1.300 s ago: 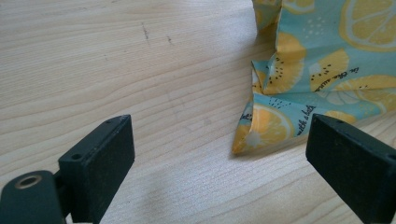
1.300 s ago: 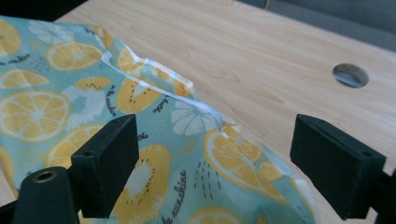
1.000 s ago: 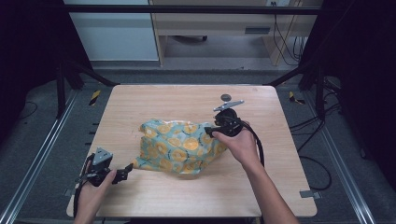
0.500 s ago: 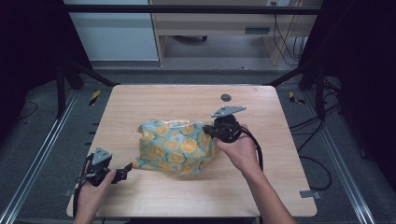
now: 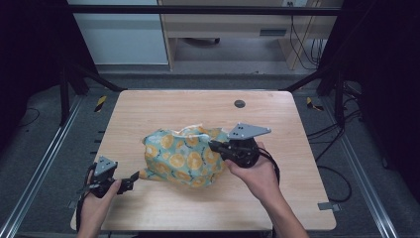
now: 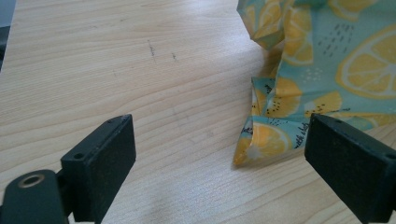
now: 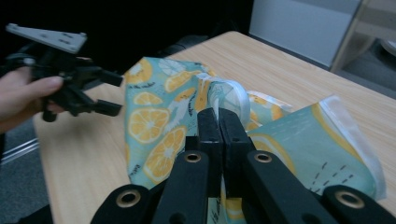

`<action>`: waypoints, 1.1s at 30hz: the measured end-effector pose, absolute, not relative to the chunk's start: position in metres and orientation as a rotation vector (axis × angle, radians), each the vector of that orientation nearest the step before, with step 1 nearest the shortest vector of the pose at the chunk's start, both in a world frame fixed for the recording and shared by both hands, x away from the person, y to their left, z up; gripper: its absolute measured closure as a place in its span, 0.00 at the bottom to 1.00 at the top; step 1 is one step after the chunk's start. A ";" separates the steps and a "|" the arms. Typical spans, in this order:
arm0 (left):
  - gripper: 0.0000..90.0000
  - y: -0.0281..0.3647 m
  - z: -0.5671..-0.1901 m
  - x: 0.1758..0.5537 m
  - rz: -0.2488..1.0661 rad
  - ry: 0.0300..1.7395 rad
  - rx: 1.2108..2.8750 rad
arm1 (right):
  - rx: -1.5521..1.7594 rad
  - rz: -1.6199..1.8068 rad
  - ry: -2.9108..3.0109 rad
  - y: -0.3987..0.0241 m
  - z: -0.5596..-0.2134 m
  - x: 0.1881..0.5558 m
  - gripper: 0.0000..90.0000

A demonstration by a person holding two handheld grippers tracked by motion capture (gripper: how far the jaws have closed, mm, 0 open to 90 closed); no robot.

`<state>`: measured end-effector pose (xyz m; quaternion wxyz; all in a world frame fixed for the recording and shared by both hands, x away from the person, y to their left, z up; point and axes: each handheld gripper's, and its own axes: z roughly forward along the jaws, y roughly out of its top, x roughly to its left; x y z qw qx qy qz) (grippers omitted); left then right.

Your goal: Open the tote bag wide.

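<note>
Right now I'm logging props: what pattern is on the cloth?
The cloth is light teal with yellow-orange citrus slices and black speckles, clearest in the left gripper view.

My left hand (image 5: pixel 94 198) holds the left tool (image 5: pixel 132 177) low at the near left corner, its jaws spread wide apart and pointing to my right. My right forearm reaches in from the bottom edge, and my right hand (image 5: pixel 255 171) grips the right tool (image 5: pixel 212 146), its jaws pressed together, pointing left.

Crumpled teal orange-slice print cloth (image 5: pixel 184 156) mid-table, right edge pinched
</note>
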<state>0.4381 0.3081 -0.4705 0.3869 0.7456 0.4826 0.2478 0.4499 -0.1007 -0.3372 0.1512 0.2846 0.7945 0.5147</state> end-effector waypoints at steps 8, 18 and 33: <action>0.10 0.310 -0.469 0.438 0.639 1.230 1.884 | 0.732 1.552 2.310 -0.098 -0.348 0.415 0.99; 0.10 0.310 -0.469 0.437 0.646 1.229 1.885 | 0.733 1.530 2.373 -0.100 -0.377 0.396 0.99; 0.10 0.310 -0.469 0.437 0.643 1.234 1.886 | 0.814 1.505 2.434 -0.108 -0.416 0.389 0.99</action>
